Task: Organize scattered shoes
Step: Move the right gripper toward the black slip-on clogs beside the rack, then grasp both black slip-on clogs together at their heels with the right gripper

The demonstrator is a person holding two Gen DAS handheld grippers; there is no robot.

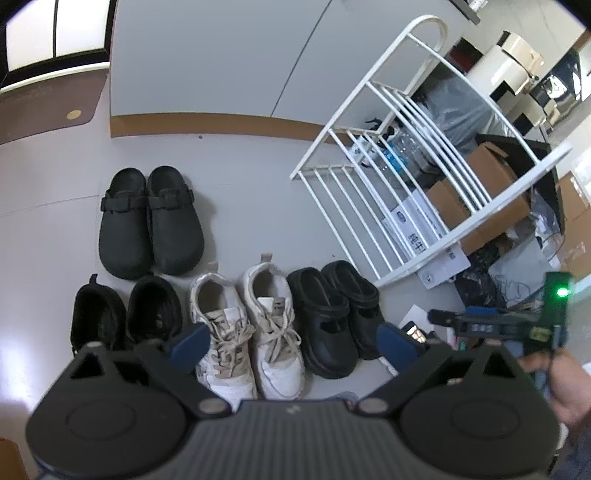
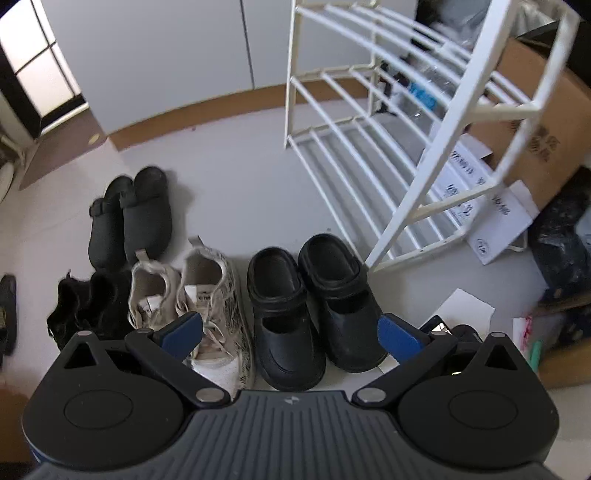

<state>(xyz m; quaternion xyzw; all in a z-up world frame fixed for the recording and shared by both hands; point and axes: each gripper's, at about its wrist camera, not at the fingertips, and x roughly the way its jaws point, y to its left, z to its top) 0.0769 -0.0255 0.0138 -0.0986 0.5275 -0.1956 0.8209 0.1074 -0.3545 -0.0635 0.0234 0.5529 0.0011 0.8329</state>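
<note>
both tongs, left gripper [image 1: 291, 341] and right gripper [image 2: 290, 338], spread wide and empty over 4 paired shoes (white sneakers [image 1: 247, 325] mid-row) beside the rack [image 1: 413, 177].

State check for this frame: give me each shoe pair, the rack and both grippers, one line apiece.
Matte black strapped clogs: paired, upright, on floor.
Fuzzy black shoes: paired, upright.
White lace-up sneakers: paired, laced.
Glossy black chunky shoes: paired, upright.
White metal shoe rack: standing, no shoes on it.
Left gripper: open, holding nothing.
Right gripper: open, holding nothing.

Soft daylight from a glaring window [image 1: 55, 33], fisheye-bent dark edges, slight motion blur.
</note>
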